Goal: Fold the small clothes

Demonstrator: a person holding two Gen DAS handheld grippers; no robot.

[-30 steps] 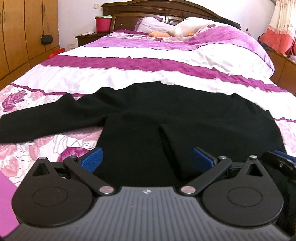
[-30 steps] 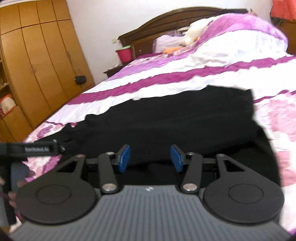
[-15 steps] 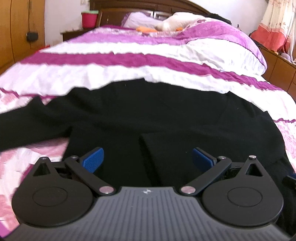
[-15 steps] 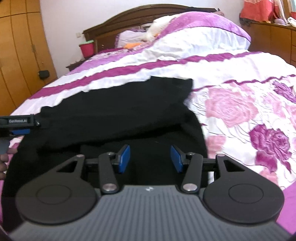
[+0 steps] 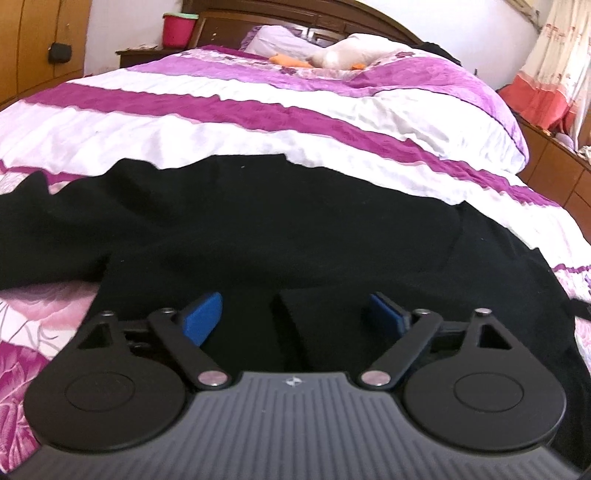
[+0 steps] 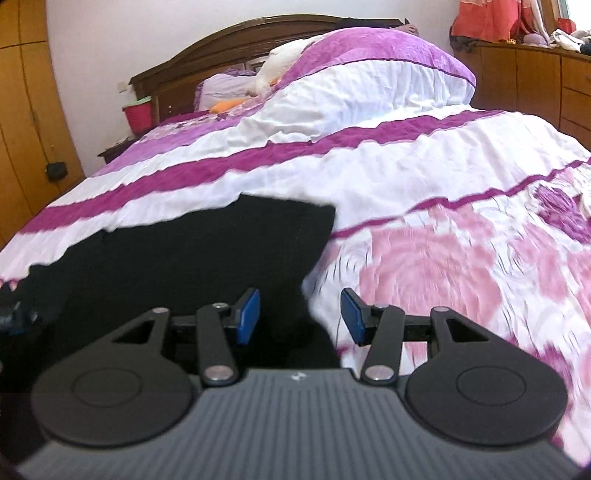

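The left gripper (image 5: 293, 314) hangs low over the near hem of the black garment (image 5: 295, 229), its jaws apart and just closing in, with a fold edge between the pads but nothing pinched. The right gripper (image 6: 299, 315) holds a steady half-open gap straddling the garment's near right edge, also gripping nothing. The garment lies spread on the bedspread (image 6: 424, 258), one sleeve trailing left. Black on black hides the layers, so a pinch here could likely catch only the top ply or bunch the cloth. Farther off are pillows (image 5: 343, 55), a wooden headboard (image 6: 229, 70), a red bucket (image 5: 179, 29) and wardrobes (image 6: 26, 129).
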